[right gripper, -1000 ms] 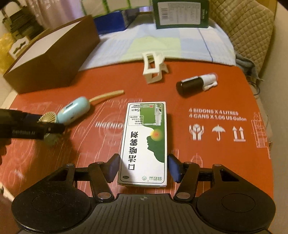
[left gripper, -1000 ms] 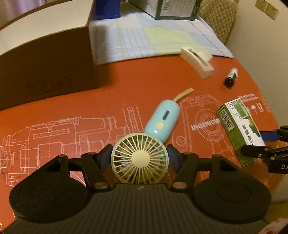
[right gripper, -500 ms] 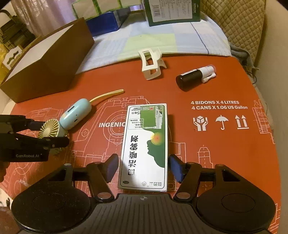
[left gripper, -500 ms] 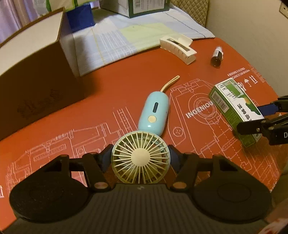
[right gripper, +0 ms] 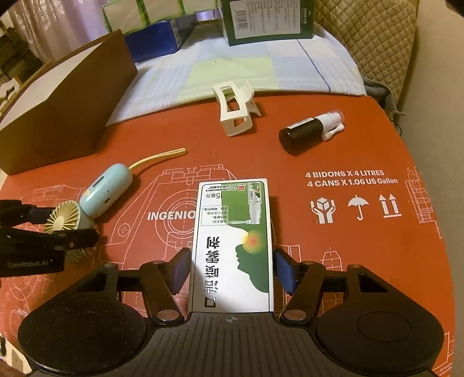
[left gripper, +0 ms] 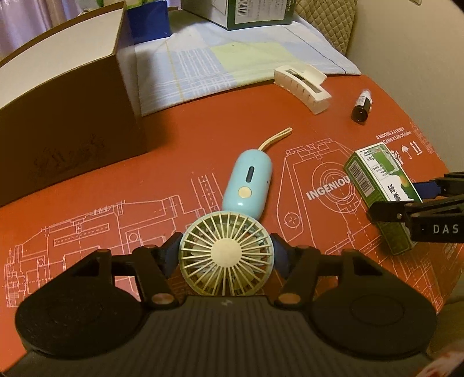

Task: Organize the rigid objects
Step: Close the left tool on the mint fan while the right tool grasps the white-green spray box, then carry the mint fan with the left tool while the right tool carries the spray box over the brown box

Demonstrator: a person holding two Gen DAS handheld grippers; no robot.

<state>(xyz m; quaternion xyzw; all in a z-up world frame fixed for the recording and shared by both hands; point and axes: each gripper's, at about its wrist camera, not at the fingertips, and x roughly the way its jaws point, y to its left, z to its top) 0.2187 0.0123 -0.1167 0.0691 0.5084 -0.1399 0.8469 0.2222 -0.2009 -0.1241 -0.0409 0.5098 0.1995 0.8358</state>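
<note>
— Red tabletop (right gripper: 362, 145) with white blueprint drawings on it, is that the whole work area?

— Mostly. At its far edge lies a pale checked cloth (left gripper: 217, 66), and on the cloth stand a dark green carton (right gripper: 266, 23) and a blue box (right gripper: 159, 40). A big brown cardboard box (left gripper: 63, 124) sits far left, partly on the red.

— Where are the loose things?

— A small hand fan (left gripper: 226, 255) lies near left, its cream grille head closest and its light-blue handle (left gripper: 249, 185) pointing away, with a yellowish strap trailing from the far end. A green-and-white box (right gripper: 232, 246) lies flat to the right of it, printed face up. Farther off, a white hair claw (right gripper: 236, 113) rests just short of the cloth, and a dark spray bottle (right gripper: 307, 130) with a white nozzle lies on its side to the right of the claw, apart from it.

— And the left tongs (left gripper: 226, 252)?

— Angled down, about half spread, with the blue pads pressed against either side of the fan's round head. So they hold the fan by its head, while the handle lies on the red surface.

— The right tongs (right gripper: 232, 272)?

— Also angled down, straddling the near end of the green-and-white box. Their jaws are closing, the box sits between them, and the pads meet its two long sides. Box and tabletop look to be in contact.

— How do the two pairs stand to each other?

— Side by side, near but not touching, each on its own object
</note>
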